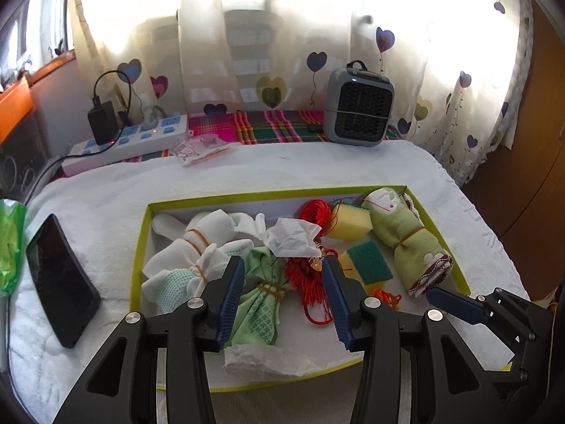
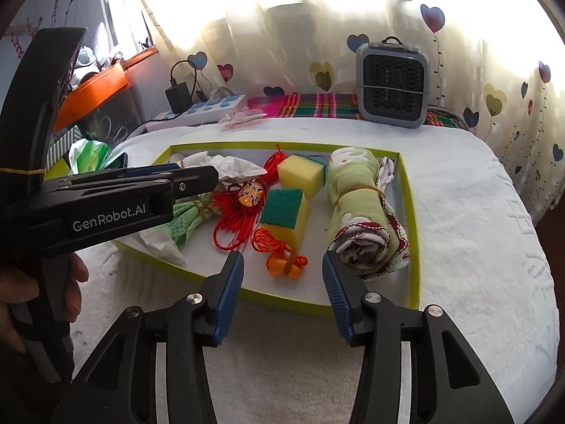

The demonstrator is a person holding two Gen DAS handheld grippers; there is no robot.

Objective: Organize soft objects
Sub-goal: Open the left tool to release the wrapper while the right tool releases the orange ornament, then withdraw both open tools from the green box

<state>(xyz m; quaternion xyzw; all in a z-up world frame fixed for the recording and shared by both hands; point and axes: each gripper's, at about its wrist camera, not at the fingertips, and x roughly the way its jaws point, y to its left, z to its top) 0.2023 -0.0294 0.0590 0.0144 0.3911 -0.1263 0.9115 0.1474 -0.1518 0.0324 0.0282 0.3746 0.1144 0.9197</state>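
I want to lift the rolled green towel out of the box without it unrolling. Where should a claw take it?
Grip the rolled green towel at its waist, where the rubber band cinches it. Come from above, jaws spanning the roll: that looks like its narrowest, firmest part, and the box wall crowds one side.

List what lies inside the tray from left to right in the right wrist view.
Crumpled tissue → red tassel ornament → green-topped sponge → rolled green towel, all inside the green-rimmed tray.
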